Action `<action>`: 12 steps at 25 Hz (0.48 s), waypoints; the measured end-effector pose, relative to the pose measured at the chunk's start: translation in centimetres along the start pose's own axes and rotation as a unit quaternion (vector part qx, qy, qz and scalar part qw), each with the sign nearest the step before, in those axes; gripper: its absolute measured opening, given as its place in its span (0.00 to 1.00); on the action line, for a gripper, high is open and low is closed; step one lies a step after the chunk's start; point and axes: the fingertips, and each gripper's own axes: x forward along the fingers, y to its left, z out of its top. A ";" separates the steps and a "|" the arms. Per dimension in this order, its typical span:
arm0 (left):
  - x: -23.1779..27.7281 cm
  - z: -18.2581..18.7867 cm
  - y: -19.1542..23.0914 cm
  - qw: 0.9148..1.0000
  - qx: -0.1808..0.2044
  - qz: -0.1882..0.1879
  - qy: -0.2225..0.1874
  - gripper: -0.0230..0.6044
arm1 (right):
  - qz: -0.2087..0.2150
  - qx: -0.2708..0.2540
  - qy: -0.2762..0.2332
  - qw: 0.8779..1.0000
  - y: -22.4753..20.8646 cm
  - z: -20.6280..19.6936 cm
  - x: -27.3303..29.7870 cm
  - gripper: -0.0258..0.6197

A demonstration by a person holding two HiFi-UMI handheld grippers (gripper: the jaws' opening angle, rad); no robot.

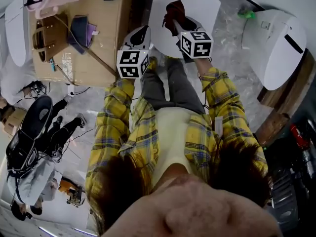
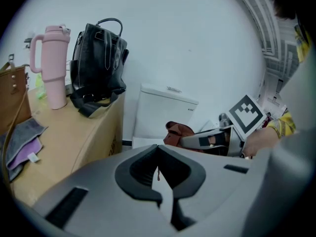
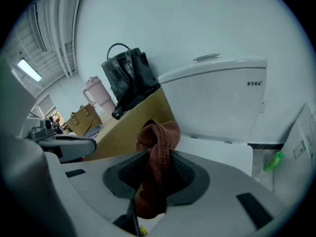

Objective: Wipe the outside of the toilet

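The white toilet (image 1: 190, 6) stands in front of me with its lid down; its tank (image 3: 222, 98) rises against the wall. My right gripper (image 1: 178, 24) hangs over the lid, shut on a brown cloth (image 3: 157, 172) that bunches up above the jaws and dangles below them. The same cloth (image 2: 178, 131) shows in the left gripper view, in front of the tank (image 2: 163, 111). My left gripper (image 1: 142, 34) hovers at the toilet's left edge, beside the right one. Its jaws meet at the tips (image 2: 159, 154) with nothing between them.
A cardboard box (image 1: 106, 28) stands left of the toilet and carries a pink tumbler (image 2: 52, 65), a black handbag (image 2: 96, 58), a brown handbag (image 1: 49, 36) and grey and purple cloths (image 1: 81, 29). A second white toilet (image 1: 276, 38) stands to the right. People (image 1: 34, 132) are at the far left.
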 end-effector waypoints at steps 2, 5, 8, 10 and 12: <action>0.6 0.0 0.4 1.000 0.000 0.004 -0.001 0.05 | 0.000 -0.004 0.006 1.000 -0.4 -0.2 1.6 0.23; 1.6 -0.1 0.8 1.000 0.001 0.006 -0.001 0.05 | 0.004 -0.007 0.016 1.000 -0.9 -0.4 3.7 0.23; 2.8 -0.7 1.4 1.000 0.007 0.011 0.005 0.05 | 0.012 -0.010 0.023 1.000 -1.1 -0.3 5.7 0.23; 3.5 -1.1 2.0 1.000 0.003 0.019 0.011 0.05 | 0.016 -0.011 0.026 0.999 -1.2 -0.3 6.7 0.23; 4.2 -1.4 2.4 1.000 -0.008 0.021 0.013 0.05 | 0.019 -0.011 0.027 0.999 -1.5 -0.2 7.5 0.23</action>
